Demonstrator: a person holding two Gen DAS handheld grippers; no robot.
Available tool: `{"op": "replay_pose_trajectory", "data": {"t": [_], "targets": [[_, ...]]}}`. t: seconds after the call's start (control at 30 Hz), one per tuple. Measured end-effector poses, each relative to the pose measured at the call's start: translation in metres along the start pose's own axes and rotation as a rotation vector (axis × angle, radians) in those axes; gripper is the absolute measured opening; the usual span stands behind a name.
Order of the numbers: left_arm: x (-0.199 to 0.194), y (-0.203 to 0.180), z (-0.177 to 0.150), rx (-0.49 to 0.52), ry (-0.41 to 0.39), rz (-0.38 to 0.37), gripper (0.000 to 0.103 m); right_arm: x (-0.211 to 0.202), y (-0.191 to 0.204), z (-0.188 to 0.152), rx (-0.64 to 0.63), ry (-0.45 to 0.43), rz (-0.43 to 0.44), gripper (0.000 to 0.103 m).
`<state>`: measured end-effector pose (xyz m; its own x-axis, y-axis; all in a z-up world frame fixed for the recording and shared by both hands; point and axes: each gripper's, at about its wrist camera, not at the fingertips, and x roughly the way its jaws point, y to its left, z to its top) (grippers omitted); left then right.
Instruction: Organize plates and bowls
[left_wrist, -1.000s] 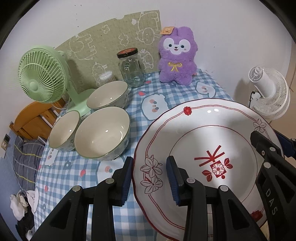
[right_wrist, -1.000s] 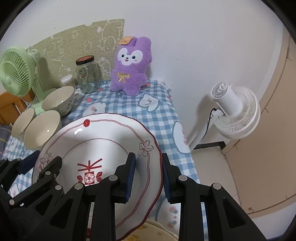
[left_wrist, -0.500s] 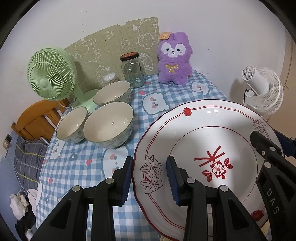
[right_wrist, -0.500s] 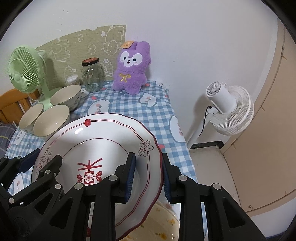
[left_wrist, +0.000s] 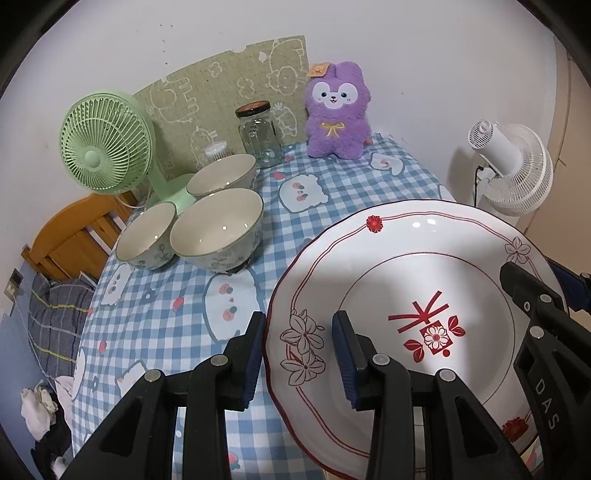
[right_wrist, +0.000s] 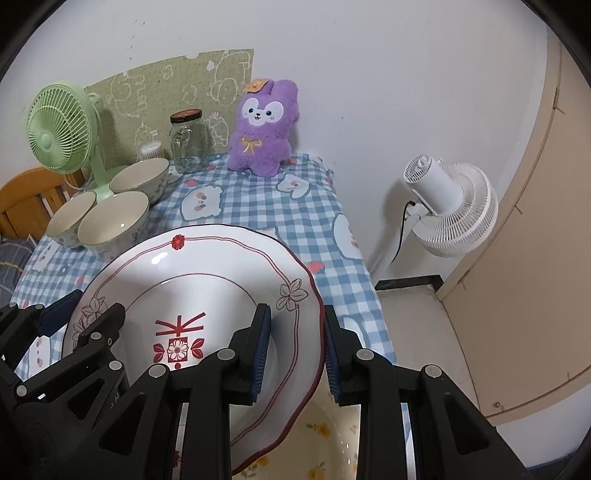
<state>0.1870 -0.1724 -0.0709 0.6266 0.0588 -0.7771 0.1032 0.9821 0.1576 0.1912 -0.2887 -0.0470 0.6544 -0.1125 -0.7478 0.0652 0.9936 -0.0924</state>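
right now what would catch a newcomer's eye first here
The big white plate with red flowers fills the foreground, gripped at opposite rims by the left gripper and the right gripper. Behind it, a purple plush sits at the far edge of the checked table. Three bowls cluster at far left by a green fan.

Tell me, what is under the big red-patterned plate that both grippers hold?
Below the plate, the right wrist view shows part of a cream dish with yellow flowers and the checked tablecloth. The plate covers the rest of that dish.
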Motion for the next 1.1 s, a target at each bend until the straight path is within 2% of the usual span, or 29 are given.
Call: {"op": "replay_pose_trajectory", "data": {"t": [0.47, 1.1], "targets": [[-0.005, -0.006, -0.030, 0.005, 0.017, -0.033, 0.036, -0.010, -0.005, -0.033, 0.011, 0.011, -0.001, 0.029], [0.000, -0.027, -0.065, 0.031, 0.039, -0.060, 0.036, -0.003, -0.018, -0.080, 0.042, 0.044, -0.015, 0.029]]}}
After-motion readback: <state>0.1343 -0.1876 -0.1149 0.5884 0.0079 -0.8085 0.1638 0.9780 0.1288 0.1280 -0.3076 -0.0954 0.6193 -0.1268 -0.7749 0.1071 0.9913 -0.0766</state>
